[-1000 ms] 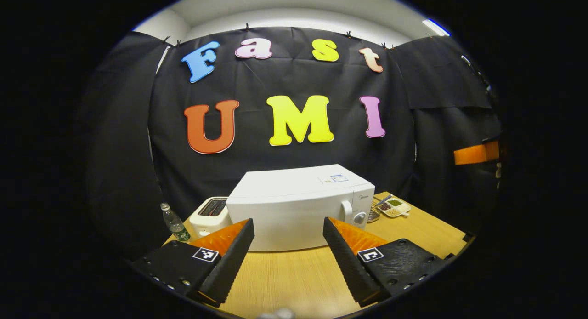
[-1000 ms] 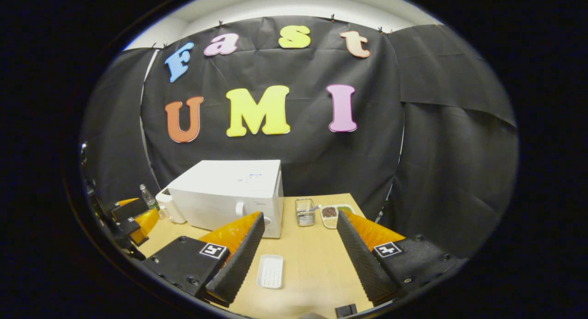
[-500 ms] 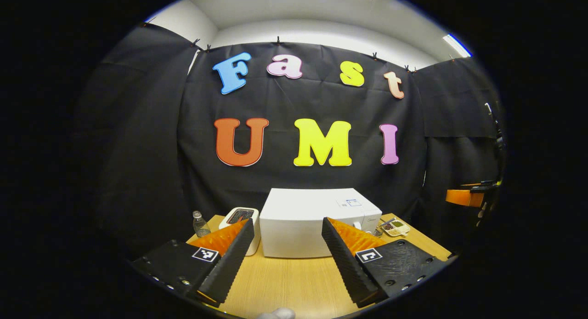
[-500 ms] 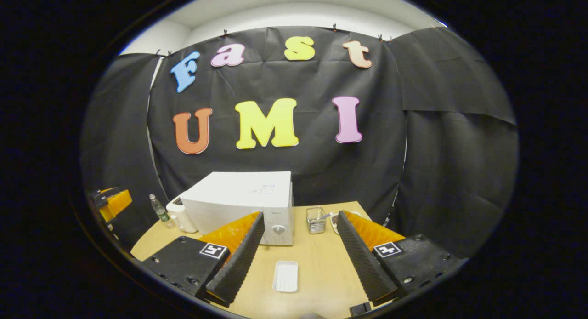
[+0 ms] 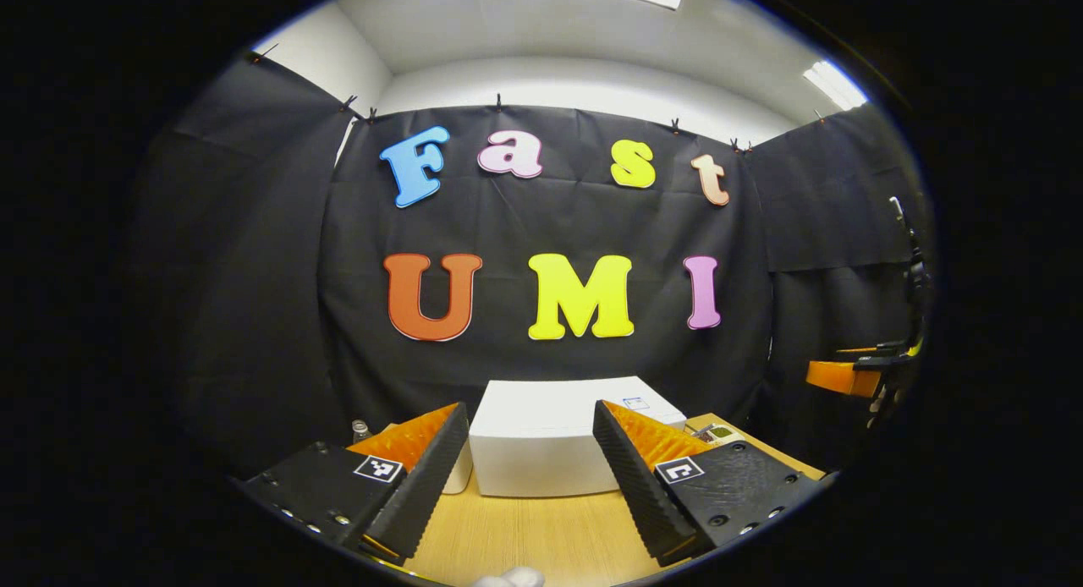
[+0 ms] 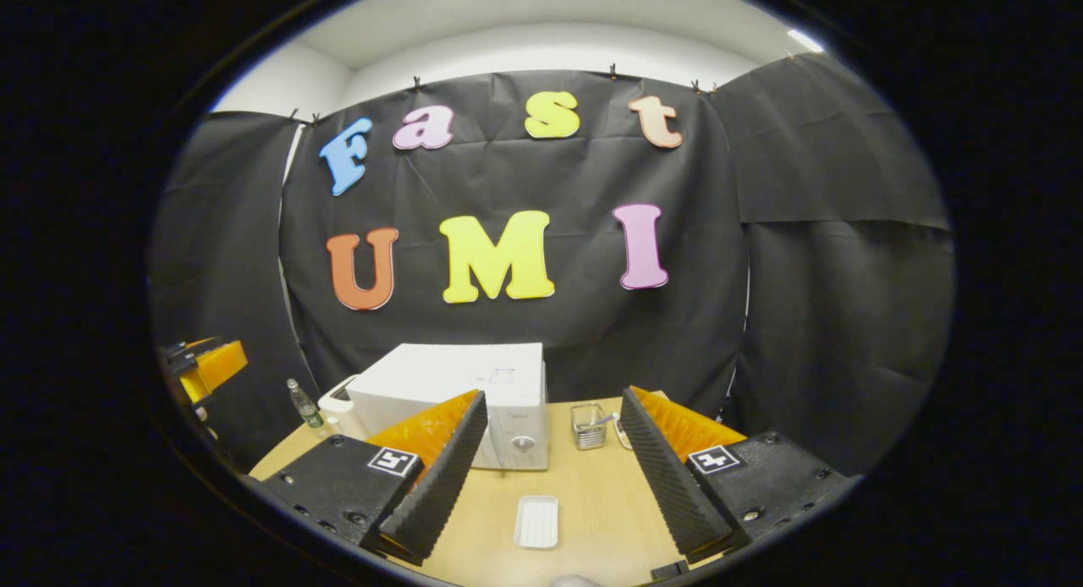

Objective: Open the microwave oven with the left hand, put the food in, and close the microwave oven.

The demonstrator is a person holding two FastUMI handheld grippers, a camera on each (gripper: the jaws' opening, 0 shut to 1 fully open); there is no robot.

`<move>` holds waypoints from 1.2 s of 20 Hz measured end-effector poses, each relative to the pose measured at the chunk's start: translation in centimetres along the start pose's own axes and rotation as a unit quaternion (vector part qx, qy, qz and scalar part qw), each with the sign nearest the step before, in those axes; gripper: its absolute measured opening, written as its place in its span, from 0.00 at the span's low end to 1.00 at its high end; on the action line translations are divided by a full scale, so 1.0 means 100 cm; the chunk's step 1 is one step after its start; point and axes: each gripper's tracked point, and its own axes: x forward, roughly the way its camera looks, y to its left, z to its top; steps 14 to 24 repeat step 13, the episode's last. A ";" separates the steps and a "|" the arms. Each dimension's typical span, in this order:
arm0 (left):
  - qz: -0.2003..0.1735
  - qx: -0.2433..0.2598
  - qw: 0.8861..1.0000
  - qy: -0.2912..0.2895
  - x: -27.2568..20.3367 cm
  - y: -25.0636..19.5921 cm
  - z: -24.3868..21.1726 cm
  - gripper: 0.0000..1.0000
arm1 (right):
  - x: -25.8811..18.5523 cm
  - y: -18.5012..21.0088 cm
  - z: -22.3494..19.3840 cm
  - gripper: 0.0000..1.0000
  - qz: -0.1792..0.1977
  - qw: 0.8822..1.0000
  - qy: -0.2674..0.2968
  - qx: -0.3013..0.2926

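Observation:
The white microwave (image 5: pixel 533 439) stands on the wooden table (image 5: pixel 541 536) with its door closed; its knob (image 6: pixel 523 442) sits at the front right. My left gripper (image 5: pixel 529 414) is open and empty, well short of the microwave and raised above the table. My right gripper (image 6: pixel 552 398) is also open and empty, over the table's near side. A small white tray (image 6: pixel 537 522) lies on the table in front of the microwave (image 6: pixel 474 392), between the right gripper's fingers and below them. The right gripper (image 5: pixel 838 375) shows at the far right of the left gripper view, and the left gripper (image 6: pixel 207 367) at the far left of the right gripper view.
A white toaster (image 6: pixel 338 397) and a clear bottle (image 6: pixel 303 403) stand left of the microwave. A metal wire basket (image 6: pixel 587 426) with a utensil stands to its right, and a sectioned dish (image 5: pixel 719 435) lies beyond it. Black cloth walls close in the booth.
Both cameras have pulled back and tilted up, so the microwave sits lower and smaller in each view. Both grippers stay open and empty.

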 end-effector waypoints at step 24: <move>-0.028 -0.012 0.999 0.010 -0.003 -0.021 0.012 0.82 | -0.023 -0.013 0.026 0.92 -0.002 1.000 -0.025 0.003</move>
